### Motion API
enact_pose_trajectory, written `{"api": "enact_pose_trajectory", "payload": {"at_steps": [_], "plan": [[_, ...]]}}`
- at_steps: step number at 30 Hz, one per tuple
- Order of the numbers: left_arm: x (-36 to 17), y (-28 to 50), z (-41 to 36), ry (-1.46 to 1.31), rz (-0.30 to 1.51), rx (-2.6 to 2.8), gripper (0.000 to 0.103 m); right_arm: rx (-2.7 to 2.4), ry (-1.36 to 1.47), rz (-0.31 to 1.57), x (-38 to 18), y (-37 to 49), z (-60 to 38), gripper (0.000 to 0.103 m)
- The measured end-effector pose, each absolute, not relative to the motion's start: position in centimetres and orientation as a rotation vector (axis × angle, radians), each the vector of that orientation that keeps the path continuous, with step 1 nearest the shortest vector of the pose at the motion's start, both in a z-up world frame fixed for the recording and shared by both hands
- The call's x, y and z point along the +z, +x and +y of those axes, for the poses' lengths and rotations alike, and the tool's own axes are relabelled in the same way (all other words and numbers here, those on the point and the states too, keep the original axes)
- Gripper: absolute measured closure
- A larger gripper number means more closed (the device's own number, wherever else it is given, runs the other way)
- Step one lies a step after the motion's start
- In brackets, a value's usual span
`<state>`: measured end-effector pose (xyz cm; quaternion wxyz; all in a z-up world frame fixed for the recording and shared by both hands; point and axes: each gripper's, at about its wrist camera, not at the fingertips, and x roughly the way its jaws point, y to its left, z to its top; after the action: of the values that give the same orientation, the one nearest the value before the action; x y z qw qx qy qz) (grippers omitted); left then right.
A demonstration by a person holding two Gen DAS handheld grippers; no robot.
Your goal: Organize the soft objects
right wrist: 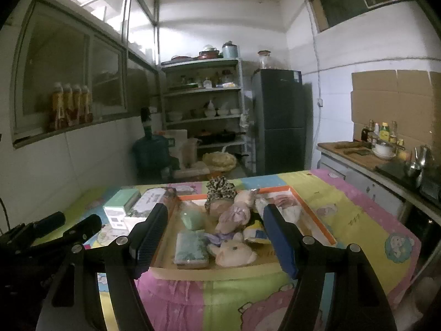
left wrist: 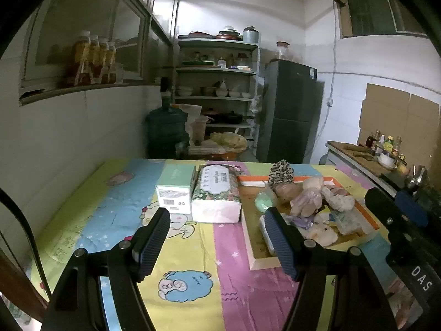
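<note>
- Soft toys point(right wrist: 231, 218) lie heaped in the orange-rimmed tray point(right wrist: 317, 218) on the bench point(left wrist: 193, 248), gathered together.
- Left claw point(left wrist: 217, 237) and right claw point(right wrist: 215, 237) hover near, both released, holding nothing.

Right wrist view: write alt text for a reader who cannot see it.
The open right tool hovers before a wooden tray piled with soft toys on a colourful cartoon tablecloth. Left of the tray lie a tissue pack and a green box; kitchen shelves stand behind.
</note>
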<state>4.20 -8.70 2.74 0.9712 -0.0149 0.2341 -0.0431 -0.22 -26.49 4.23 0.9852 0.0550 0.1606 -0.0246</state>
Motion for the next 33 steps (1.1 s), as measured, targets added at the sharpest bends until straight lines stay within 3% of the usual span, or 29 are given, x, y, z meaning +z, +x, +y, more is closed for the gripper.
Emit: {"api": "enact_pose_trajectory", "payload": {"at_steps": [33], "plan": [[1.4, 2.3, -7.4, -0.036, 0.483, -0.081, 0.032, -0.060, 0.098, 0.309, 3.9, -2.1, -24.9, 0.030]]}}
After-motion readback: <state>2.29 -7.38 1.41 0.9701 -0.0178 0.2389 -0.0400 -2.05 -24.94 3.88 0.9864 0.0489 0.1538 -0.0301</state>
